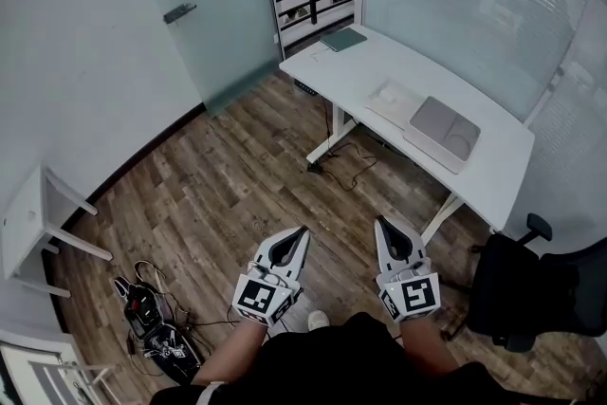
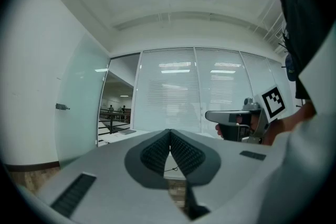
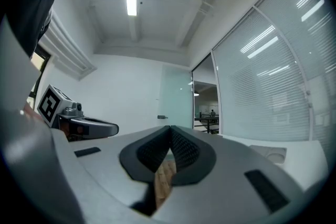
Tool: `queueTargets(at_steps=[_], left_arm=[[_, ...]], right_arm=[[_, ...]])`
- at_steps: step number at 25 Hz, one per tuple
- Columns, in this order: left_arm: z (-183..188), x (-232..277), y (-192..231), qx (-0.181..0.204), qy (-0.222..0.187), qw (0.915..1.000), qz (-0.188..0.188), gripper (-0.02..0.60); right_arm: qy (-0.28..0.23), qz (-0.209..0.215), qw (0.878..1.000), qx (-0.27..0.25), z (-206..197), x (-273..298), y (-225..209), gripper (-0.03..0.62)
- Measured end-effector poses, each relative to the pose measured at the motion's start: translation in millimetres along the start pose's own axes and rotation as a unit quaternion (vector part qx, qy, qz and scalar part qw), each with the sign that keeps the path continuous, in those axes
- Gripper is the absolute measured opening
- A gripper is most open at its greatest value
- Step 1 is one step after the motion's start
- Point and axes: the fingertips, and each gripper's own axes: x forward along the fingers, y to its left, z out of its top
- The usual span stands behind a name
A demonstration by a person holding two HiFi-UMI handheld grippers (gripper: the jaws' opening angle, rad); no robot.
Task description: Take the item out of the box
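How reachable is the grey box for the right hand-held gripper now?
Probably not yet: the right hand-held gripper hangs over floor, short of the desk holding the grey box; path looks clear.

We cannot see into the gray box [image 1: 443, 130] on the desk [image 1: 403, 62]; it is too small to tell what it holds. The black chair [image 1: 526, 285] is cut off by the right edge, the white table [image 1: 24, 223] by the left, and the gear [image 1: 156, 327] on the floor [image 1: 237, 185] is too small for us to name.
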Motion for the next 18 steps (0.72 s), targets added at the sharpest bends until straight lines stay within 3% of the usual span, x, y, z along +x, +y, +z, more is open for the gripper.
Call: queueTargets(at_steps=[6, 18], left_arm=[[-3, 7, 19, -0.003, -0.002, 1.0000, -0.002, 0.011], [-13, 58, 64, -0.009, 0.009, 0.9999, 0.000, 0.011]], right_arm=[[0.007, 0.002, 1.000, 0.018, -6, 21, 0, 0.006], [0.009, 0.018, 1.000, 0.003, -19, 86, -22, 0.006]])
